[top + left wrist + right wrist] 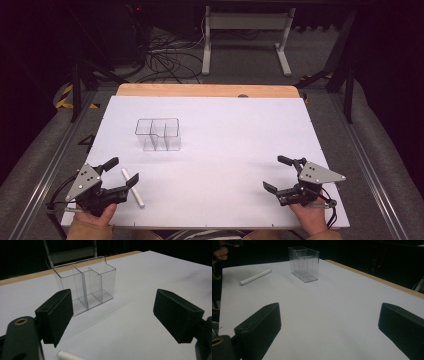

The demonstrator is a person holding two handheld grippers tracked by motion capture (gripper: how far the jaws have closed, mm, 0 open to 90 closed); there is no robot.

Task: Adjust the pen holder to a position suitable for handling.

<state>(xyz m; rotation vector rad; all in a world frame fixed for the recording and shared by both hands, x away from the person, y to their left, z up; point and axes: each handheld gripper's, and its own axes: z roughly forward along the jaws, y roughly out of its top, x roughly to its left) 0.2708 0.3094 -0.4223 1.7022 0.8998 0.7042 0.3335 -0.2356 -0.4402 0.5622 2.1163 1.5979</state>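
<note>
A clear plastic organizer (158, 134) with three compartments stands empty on the white table (230, 140), left of centre. A white stick (132, 187) lies flat near the front left. My left gripper (126, 170) is open over the stick's far end, one jaw on each side and neither touching it. In the left gripper view that stick end (68, 356) shows low between the jaws of the left gripper (112, 312), and the organizer (85, 285) is ahead. My right gripper (273, 172) is open and holds nothing at the front right. The right gripper view looks past this gripper (329, 322) to the organizer (304, 263) and the stick (255, 277).
A wooden strip (207, 90) runs along the table's far edge. Beyond it, cables (165, 60) lie on the floor beside a white desk frame (245, 35). Black stands (75, 85) rise at both sides. The person's other hand (219, 252) shows at the right gripper view's upper left.
</note>
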